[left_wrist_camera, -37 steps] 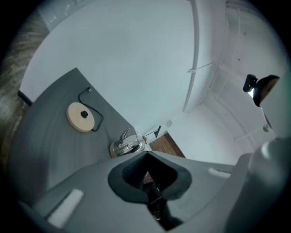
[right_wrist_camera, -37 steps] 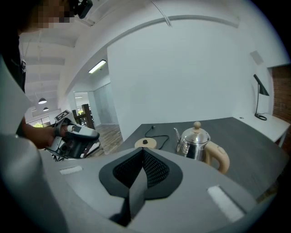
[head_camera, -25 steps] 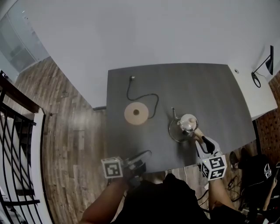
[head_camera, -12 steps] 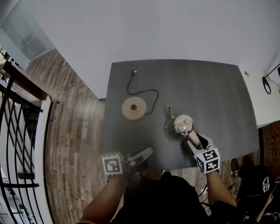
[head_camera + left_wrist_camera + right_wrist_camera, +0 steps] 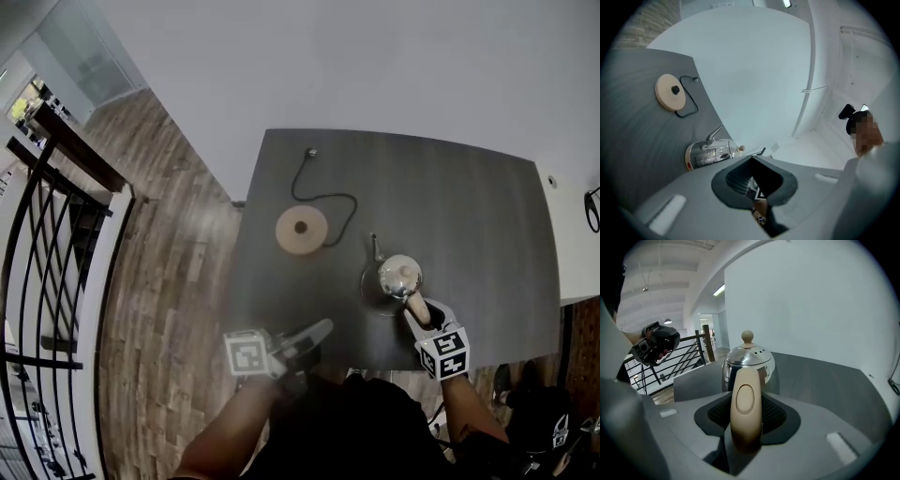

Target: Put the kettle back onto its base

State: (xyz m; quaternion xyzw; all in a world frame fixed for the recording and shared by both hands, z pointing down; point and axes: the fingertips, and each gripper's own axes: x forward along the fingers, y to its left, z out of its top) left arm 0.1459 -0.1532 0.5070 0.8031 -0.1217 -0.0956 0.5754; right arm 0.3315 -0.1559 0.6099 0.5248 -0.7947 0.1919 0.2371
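A shiny steel kettle (image 5: 400,277) with a beige handle (image 5: 746,408) stands on the dark grey table (image 5: 469,206), right of centre. Its round beige base (image 5: 301,229) lies apart to the left, its black cord (image 5: 333,199) curling toward the far edge. My right gripper (image 5: 419,309) reaches in from the near edge; its jaws have just been closing and now sit against both sides of the handle. The left gripper (image 5: 319,330) hovers at the near table edge, jaws together and holding nothing. In the left gripper view the kettle (image 5: 710,153) and the base (image 5: 670,92) lie ahead.
A white wall runs behind the table. Wood floor and a black railing (image 5: 56,281) lie to the left. The person's body is at the near edge.
The right gripper has come down and forward onto the kettle's handle, and its jaws now enclose it. The left gripper has drifted slightly right along the near edge. The kettle has not moved.
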